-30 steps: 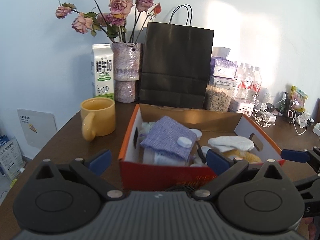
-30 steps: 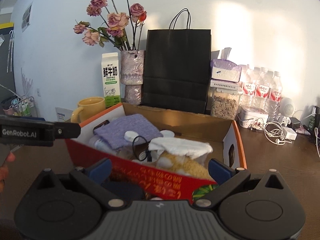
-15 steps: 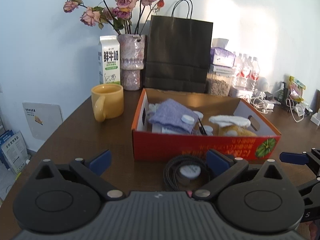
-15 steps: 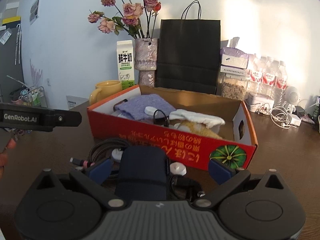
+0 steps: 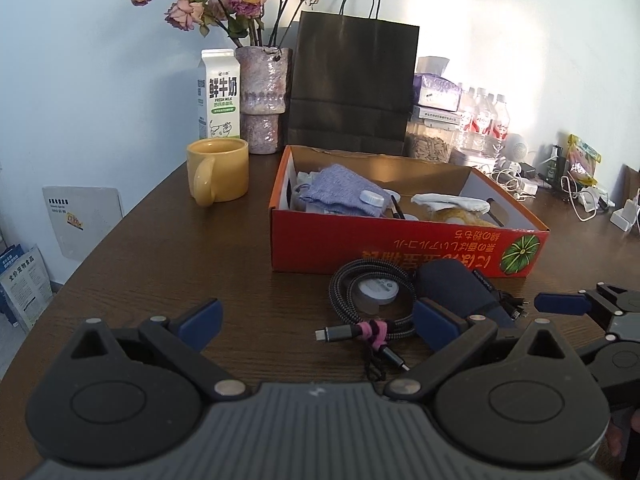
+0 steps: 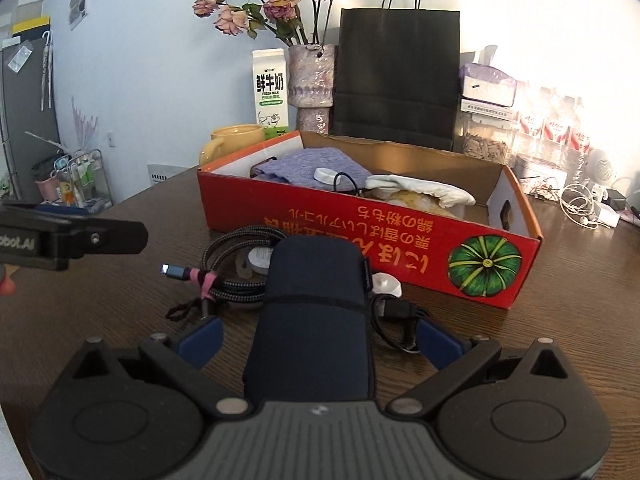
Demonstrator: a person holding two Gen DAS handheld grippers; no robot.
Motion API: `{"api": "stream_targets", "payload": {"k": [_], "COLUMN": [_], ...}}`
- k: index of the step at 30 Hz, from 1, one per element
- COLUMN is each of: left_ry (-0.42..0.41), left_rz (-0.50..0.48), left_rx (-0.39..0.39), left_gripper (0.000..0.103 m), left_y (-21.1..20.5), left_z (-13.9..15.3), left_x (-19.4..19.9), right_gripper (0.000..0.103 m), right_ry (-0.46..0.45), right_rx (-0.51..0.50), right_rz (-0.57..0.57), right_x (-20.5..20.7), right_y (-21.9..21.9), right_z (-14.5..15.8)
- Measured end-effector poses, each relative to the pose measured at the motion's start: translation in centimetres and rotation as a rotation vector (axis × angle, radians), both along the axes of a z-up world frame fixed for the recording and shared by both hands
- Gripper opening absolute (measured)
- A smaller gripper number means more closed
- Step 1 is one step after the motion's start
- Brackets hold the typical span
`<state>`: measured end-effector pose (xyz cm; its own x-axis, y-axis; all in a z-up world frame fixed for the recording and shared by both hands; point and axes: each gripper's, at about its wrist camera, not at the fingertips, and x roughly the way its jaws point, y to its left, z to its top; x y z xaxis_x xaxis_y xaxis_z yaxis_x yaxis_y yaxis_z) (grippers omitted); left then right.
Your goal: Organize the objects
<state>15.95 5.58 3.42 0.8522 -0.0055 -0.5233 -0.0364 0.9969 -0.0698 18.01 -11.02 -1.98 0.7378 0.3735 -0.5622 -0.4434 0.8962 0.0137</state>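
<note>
Both tongs hang wide open and empty over the table (image 5: pixel 132 264), the right gripper (image 6: pixel 318 342) straddling the navy pouch (image 6: pixel 316 312) with its pads well clear of the sides, the left gripper (image 5: pixel 316 322) just beside the braided cable (image 5: pixel 360 308); the red box (image 5: pixel 408 248) sits right behind them, already holding a purple cloth (image 5: pixel 344 194). Looks like the pick-up stage: next the right needs to ease down and close across the pouch, then lift it over the box wall
</note>
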Motion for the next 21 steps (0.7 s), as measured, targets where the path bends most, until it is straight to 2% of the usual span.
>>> {"api": "stream_targets", "payload": {"k": [2,4,9,17,19,21], "left_ry": [0.004,0.009,0.021,0.034,0.036,0.041], "left_rz": [0.005,0.013,0.023,0.036,0.033,0.031], "left_rx": [0.001,0.001,-0.001,0.000,0.001,0.002], "left_gripper": [0.103,0.103,0.103,0.103,0.103,0.103], "left_y": [0.1,0.3,0.6,0.8,0.7,0.6], "left_z": [-0.1,-0.2,-0.5,-0.8,-0.9,-1.0], "left_x": [0.0,-0.1,-0.2,0.1,0.2,0.3], "right_gripper": [0.101,0.094,0.088,0.083,0.074,0.071], "right_ry": [0.005,0.014,0.040,0.058,0.050,0.048], "right_rx": [-0.003,-0.006,-0.020,-0.004,-0.001,0.013], "right_rz": [0.011,0.025,0.044,0.046,0.035,0.032], "right_x": [0.5,1.0,2.5,3.1,3.1,3.1], "right_y": [0.2,0.6,1.3,1.5,1.4,1.1], "right_z": [-0.2,-0.3,-0.8,-2.0,-2.0,-2.1]}}
